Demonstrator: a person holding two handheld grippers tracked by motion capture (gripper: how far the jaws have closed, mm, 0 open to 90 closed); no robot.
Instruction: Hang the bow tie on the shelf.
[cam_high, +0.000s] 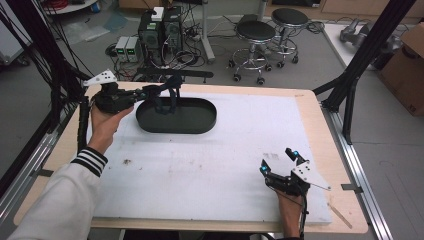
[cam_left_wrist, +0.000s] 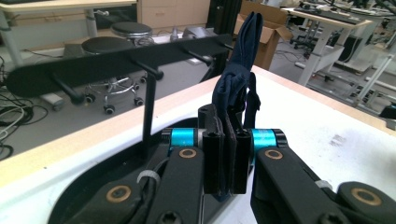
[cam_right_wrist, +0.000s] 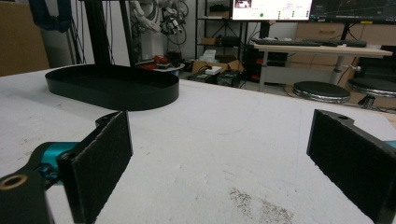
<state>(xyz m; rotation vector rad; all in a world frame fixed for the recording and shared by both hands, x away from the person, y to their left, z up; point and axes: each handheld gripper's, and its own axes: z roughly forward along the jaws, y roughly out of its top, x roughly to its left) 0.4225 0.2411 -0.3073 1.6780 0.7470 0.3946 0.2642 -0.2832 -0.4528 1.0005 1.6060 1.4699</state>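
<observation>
Navy cloth (cam_left_wrist: 236, 79) is clamped in the left tongs (cam_left_wrist: 227, 161), jaws pressed together on its lower end; the rest of it rises past the jaw tips, bunched and folded. In the high view the left tongs (cam_high: 162, 92) sit at the far left of the surface, over the near-left rim of a black oval tray (cam_high: 200, 122), w/ the cloth (cam_high: 170, 97) hanging dark at the tray's far edge. A black post (cam_left_wrist: 148, 109) stands up from the tray (cam_left_wrist: 112, 161) just beside the tongs and carries a long bar w/ pegs (cam_left_wrist: 116, 63) across the top; the cloth's top end reaches about the bar's level, near its right end. Can't tell if it touches a peg.

Right tongs (cam_high: 279, 161) rest low at the near right, well apart from the tray, jaws wide apart, nothing between them. In the right gripper view the tongs (cam_right_wrist: 219, 158) look across bare mat toward the tray (cam_right_wrist: 116, 88).

White mat (cam_high: 225, 160) covers most of the wooden surface (cam_high: 327, 145); it's scuffed, w/ a few dark specks (cam_high: 126, 161) near left and a greyish smudge (cam_right_wrist: 259, 205) by the right tongs. White sleeve w/ striped cuff (cam_high: 90, 161) on the left arm.

Room: grey floor, two black stools (cam_high: 255, 37) beyond the far edge, PC boxes and cable tangle (cam_high: 160, 32), black frame struts (cam_high: 360, 60) at right, cardboard box (cam_high: 407, 65) far right. Desks and lit monitors (cam_right_wrist: 273, 9) in the background.
</observation>
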